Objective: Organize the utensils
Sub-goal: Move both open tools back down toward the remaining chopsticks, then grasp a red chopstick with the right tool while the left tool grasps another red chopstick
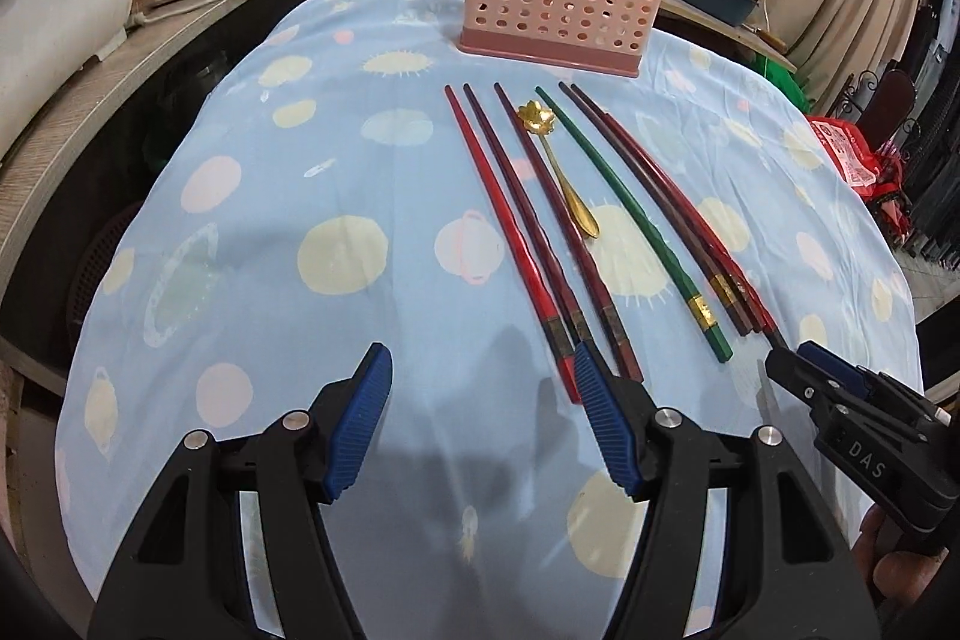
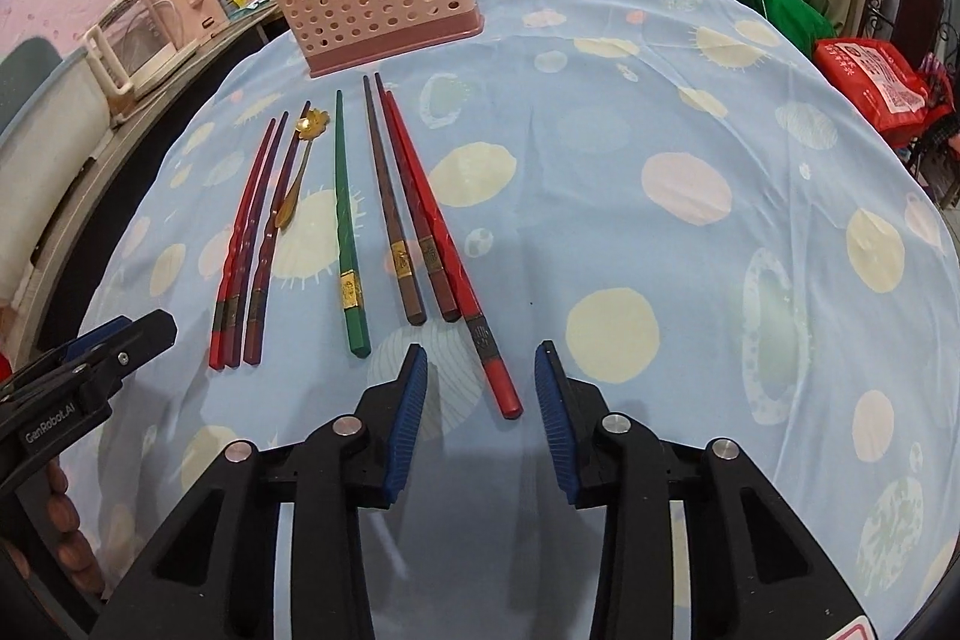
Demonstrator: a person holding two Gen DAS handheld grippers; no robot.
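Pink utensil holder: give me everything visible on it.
The pink utensil holder is a rectangular basket that looks like plastic. Its pale pink walls are perforated with rows of round holes and sit on a darker pink solid base. One top corner is cut down in a notch with a small hole, perhaps for hanging. It stands upright at the far end of the blue patterned tablecloth, beyond the chopstick tips. No utensils show inside or above its rim. Only the cloth touches it.
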